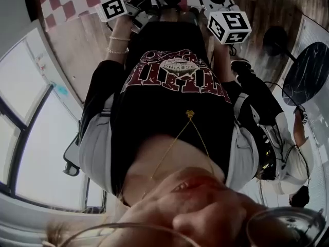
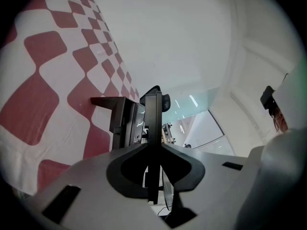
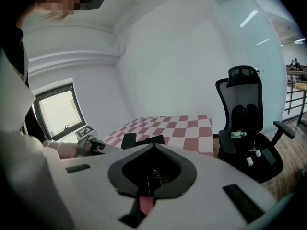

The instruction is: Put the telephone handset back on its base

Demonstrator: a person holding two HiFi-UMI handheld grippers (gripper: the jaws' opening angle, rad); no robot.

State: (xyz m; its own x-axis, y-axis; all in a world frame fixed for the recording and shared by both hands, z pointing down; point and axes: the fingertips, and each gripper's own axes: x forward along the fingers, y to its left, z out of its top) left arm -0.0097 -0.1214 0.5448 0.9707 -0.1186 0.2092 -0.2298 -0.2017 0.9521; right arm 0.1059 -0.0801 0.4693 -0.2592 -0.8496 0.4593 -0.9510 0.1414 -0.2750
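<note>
On the red-and-white checked tablecloth (image 2: 48, 75) we see a black boxy shape, apparently the telephone (image 2: 117, 121). It lies just beyond our left gripper (image 2: 153, 128) and to one side, clear of its fingers, which are pressed together on nothing. Our right gripper (image 3: 151, 172) is likewise closed and empty, with the dark shapes on the cloth well ahead of it. We cannot tell handset from base. An office chair (image 3: 244, 119) stands near the cloth.

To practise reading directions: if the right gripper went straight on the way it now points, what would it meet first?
Probably the checked table. It lies straight ahead, and nothing nearer shows in that line, though depth is hard to judge.
</note>
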